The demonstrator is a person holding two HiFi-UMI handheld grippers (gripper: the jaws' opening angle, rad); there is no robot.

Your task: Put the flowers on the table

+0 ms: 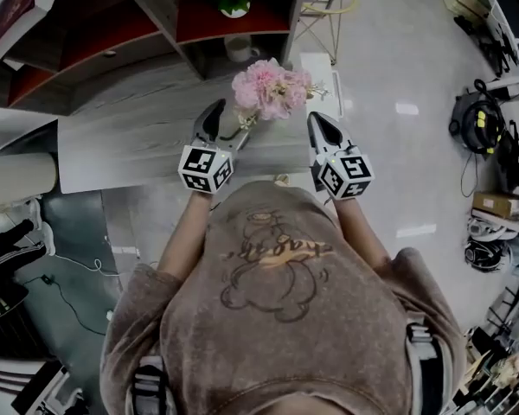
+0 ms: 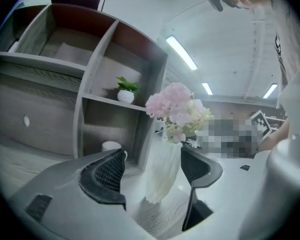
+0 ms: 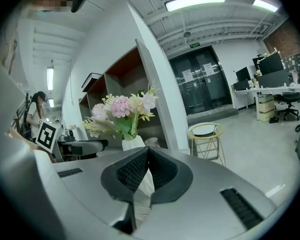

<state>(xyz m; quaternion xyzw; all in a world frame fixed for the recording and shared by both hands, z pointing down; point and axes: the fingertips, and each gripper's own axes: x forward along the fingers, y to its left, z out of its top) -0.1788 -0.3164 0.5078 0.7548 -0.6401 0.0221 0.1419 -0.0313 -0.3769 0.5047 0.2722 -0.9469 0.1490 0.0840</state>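
A bunch of pink flowers (image 1: 268, 89) stands upright in a white ribbed vase (image 2: 162, 176) on the grey wood-grain table (image 1: 130, 137). My left gripper (image 1: 214, 119) is just left of the vase. In the left gripper view, that gripper (image 2: 152, 159) is open, its jaws wide apart, and the vase stands on the tabletop in the gap at their tips; I cannot tell if they touch it. My right gripper (image 1: 323, 130) is to the right of the flowers. It (image 3: 146, 151) is shut on nothing, and the vase (image 3: 132, 143) and flowers (image 3: 122, 109) stand behind its tips.
A shelf unit (image 1: 199, 15) rises at the table's far side, holding a small potted plant (image 2: 126, 90) and a white mug (image 2: 109, 146). A gold wire stool (image 3: 207, 134) stands on the floor beyond the table's right end. Office gear lines the far right.
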